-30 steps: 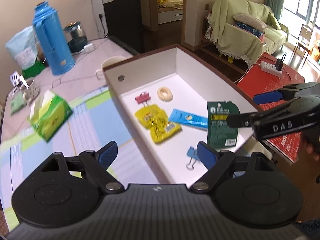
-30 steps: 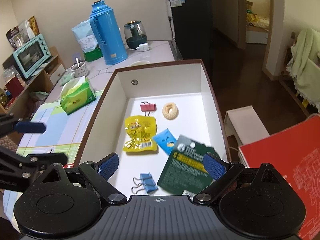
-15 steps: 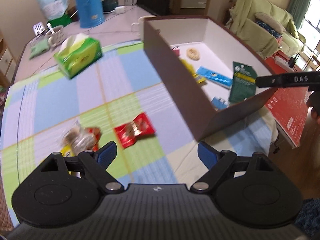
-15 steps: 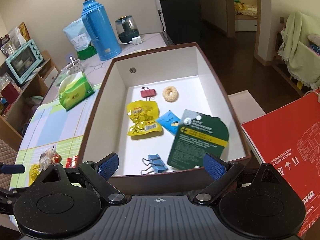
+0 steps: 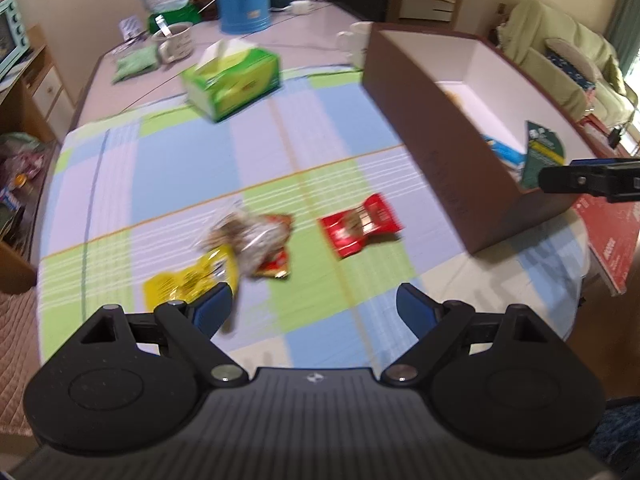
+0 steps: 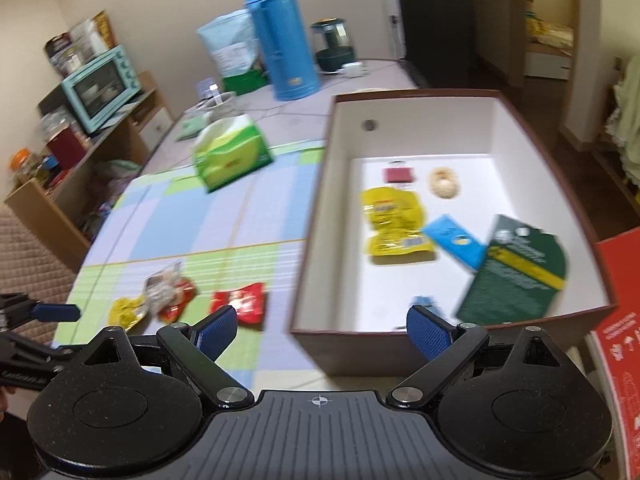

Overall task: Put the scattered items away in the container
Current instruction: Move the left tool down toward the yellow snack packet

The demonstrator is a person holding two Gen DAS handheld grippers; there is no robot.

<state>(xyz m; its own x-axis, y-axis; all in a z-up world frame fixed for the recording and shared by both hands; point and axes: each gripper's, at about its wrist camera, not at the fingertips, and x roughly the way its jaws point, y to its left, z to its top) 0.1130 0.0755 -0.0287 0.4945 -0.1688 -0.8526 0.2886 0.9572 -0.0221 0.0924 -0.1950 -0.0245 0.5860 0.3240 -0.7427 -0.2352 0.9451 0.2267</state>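
A brown box (image 5: 432, 152) with white inside (image 6: 472, 148) stands on the right of the checked tablecloth. It holds a dark green packet (image 6: 516, 276), a yellow pouch (image 6: 392, 220), a blue sachet (image 6: 456, 246), a red clip (image 6: 398, 174), a ring biscuit (image 6: 444, 182) and a blue clip (image 6: 424, 302). On the cloth lie a red wrapper (image 5: 360, 226), a clear snack bag (image 5: 248, 236) and a yellow packet (image 5: 184, 284). My left gripper (image 5: 314, 308) is open and empty above the cloth near these. My right gripper (image 6: 322, 332) is open and empty at the box's near wall.
A green tissue box (image 5: 232, 76), blue thermos (image 6: 284, 44), mug (image 5: 176, 38) and white cup (image 5: 352, 42) sit further back on the table. A red carton (image 6: 624, 344) lies to the right, off the table edge. Shelves with a toaster oven (image 6: 100, 84) stand at left.
The green packet left my right gripper and now lies in the box. My left gripper swung left from over the box to the loose snacks. My right gripper pulled back and turned left.
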